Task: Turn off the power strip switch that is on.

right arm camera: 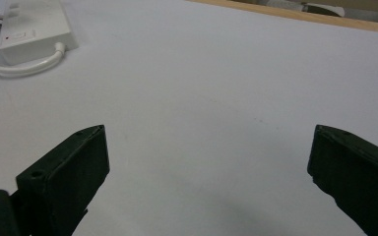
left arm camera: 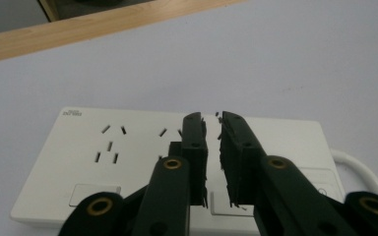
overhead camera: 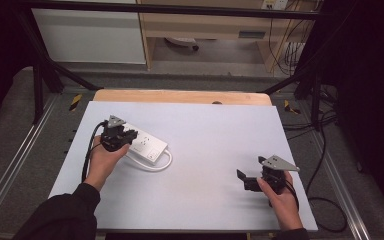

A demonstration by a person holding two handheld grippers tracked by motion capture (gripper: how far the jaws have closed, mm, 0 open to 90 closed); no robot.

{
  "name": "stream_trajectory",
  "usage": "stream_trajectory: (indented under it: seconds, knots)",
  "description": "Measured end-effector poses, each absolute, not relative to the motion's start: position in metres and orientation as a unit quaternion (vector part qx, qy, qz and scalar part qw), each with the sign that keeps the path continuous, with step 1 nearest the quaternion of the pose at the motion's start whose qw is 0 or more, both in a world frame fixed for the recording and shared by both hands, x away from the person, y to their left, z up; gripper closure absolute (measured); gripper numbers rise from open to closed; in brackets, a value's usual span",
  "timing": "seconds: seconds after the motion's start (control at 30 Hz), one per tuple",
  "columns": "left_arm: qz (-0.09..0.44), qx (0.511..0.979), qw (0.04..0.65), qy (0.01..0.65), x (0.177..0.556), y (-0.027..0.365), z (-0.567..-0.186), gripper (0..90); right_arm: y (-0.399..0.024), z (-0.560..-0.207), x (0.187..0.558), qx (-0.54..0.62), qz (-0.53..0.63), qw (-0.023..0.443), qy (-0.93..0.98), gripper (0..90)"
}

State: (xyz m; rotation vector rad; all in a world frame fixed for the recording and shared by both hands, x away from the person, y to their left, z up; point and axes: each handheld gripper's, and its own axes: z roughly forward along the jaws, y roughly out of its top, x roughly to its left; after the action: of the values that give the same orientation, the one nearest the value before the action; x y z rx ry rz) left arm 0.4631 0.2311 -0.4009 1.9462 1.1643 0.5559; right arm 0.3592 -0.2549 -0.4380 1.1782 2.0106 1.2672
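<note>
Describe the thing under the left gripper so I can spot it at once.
On the pale grey table mat, look left of centre beside the left gripper. There lies a flat white power strip with rows of socket slots and a thick white cable looping from one end.

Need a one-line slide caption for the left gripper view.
Left gripper, jaws nearly closed with nothing between them, poised over the white power strip.

Power strip [overhead camera: 142,144] + cord [overhead camera: 161,164] block mat [overhead camera: 215,135] left; centre, right side free.

Grey floor [overhead camera: 220,70], white cabinet [overhead camera: 87,35], wooden shelf unit [overhead camera: 205,22] behind, black frame rail [overhead camera: 170,9] overhead, cables [overhead camera: 292,52] at right
</note>
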Motion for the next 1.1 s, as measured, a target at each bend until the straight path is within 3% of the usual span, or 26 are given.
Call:
stream_trajectory:
  seconds: [0.4, 1.1]
  knots:
    - [0.200, 0.769, 0.393, 0.462, 0.457, 0.237, -0.408, 89.1, -0.258, -0.438, 0.360, 0.433, 0.463, 0.244, 0.734, 2.5]
    - [0.189, 0.776, 0.381, 0.466, 0.458, 0.235, -0.417, 89.8, -0.257, -0.438, 0.360, 0.432, 0.462, 0.241, 0.736, 2.5]
